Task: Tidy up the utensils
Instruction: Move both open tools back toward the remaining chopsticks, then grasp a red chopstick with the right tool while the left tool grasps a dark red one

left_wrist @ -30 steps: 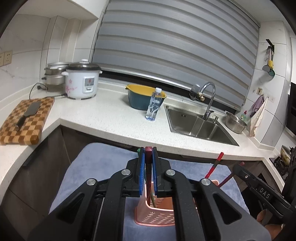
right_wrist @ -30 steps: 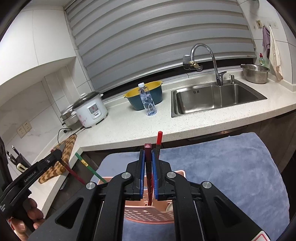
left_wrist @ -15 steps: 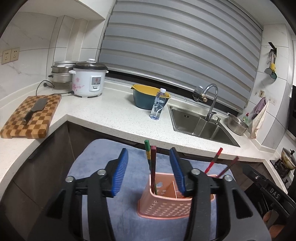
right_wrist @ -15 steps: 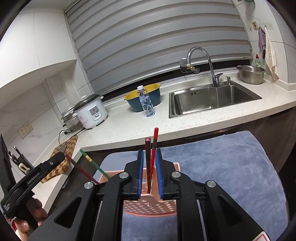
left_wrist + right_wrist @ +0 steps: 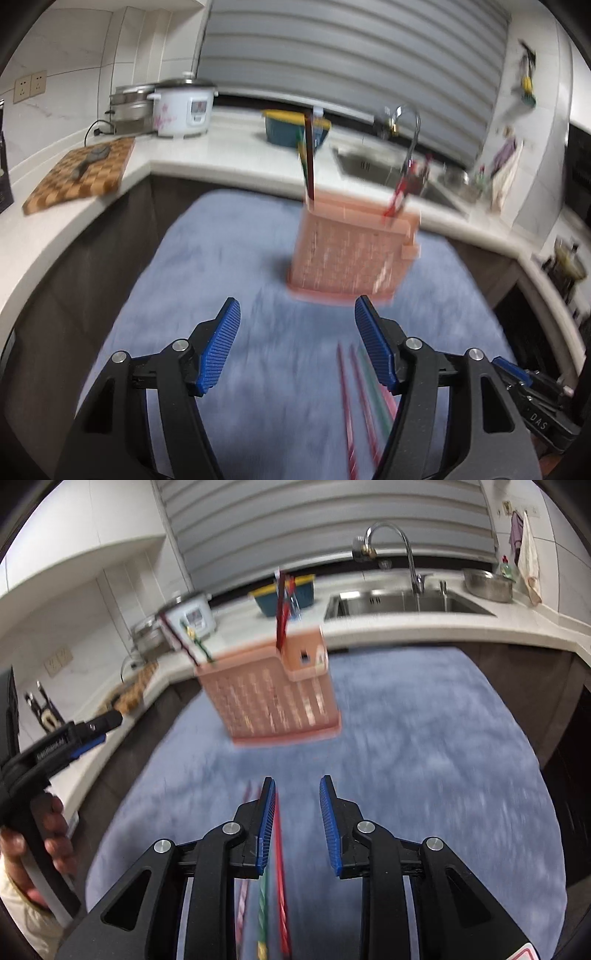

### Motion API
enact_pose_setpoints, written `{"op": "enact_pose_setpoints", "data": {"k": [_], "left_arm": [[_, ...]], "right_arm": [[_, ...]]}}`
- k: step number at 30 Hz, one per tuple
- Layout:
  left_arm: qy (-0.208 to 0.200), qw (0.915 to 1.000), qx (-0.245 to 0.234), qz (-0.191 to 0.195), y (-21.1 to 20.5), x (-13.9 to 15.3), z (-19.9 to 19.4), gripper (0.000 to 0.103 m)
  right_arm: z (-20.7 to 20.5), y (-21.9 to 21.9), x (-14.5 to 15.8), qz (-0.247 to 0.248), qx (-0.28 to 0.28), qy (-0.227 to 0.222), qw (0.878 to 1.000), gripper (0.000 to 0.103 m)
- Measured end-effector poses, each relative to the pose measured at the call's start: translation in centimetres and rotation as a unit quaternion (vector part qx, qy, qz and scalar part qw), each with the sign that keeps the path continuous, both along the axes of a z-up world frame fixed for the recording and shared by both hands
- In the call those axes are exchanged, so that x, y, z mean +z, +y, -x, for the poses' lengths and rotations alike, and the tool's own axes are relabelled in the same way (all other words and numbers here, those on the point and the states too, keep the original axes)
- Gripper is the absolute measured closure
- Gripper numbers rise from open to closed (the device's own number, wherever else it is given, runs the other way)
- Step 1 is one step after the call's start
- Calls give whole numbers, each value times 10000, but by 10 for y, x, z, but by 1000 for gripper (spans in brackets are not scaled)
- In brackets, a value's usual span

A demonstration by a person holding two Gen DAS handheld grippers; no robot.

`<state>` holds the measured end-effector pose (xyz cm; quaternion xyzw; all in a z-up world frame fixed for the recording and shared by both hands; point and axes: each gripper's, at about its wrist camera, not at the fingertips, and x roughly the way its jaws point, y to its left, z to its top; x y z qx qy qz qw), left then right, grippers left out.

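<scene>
Right wrist view: pink utensil basket (image 5: 273,698) far on blue mat (image 5: 443,746), four chopsticks upright inside; loose chopsticks (image 5: 280,867) near, unsorted. Right gripper (image 5: 297,812) parted, empty; left gripper (image 5: 297,343) spread wide, empty. Roughly half done.

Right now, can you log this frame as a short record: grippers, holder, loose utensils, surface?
left gripper: open, empty
right gripper: open, empty
pink perforated plastic utensil holder: upright on the blue-grey fabric mat
in holder: red and green chopsticks standing at both ends
loose: red, pink and green chopsticks lying on the mat near the grippers
image: motion-blurred
</scene>
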<state>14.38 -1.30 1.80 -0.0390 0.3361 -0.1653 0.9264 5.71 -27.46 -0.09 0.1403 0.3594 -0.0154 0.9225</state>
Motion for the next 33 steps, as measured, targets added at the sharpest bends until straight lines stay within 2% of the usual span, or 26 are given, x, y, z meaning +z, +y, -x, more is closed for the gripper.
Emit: {"op": "enact_pose_setpoints", "data": {"k": [7, 12, 23, 28, 33], "left_arm": [[631, 9972, -208, -334, -6, -54, 55, 42], [889, 9939, -350, -551, -15, -81, 81, 42], [1063, 9901, -636, -660, -32, -105, 99, 42], [1123, 9880, -726, -768, -39, -113, 101, 42], [1190, 9865, -731, -852, -40, -120, 101, 48]], "right_arm": [[57, 21, -56, -116, 100, 710, 9974, 78], [74, 48, -77, 171, 334, 833, 9958, 78], [72, 54, -96, 114, 349, 986, 9944, 81], [72, 50, -101, 18, 316, 1046, 9940, 89], [73, 48, -102, -29, 298, 1055, 9940, 91]]}}
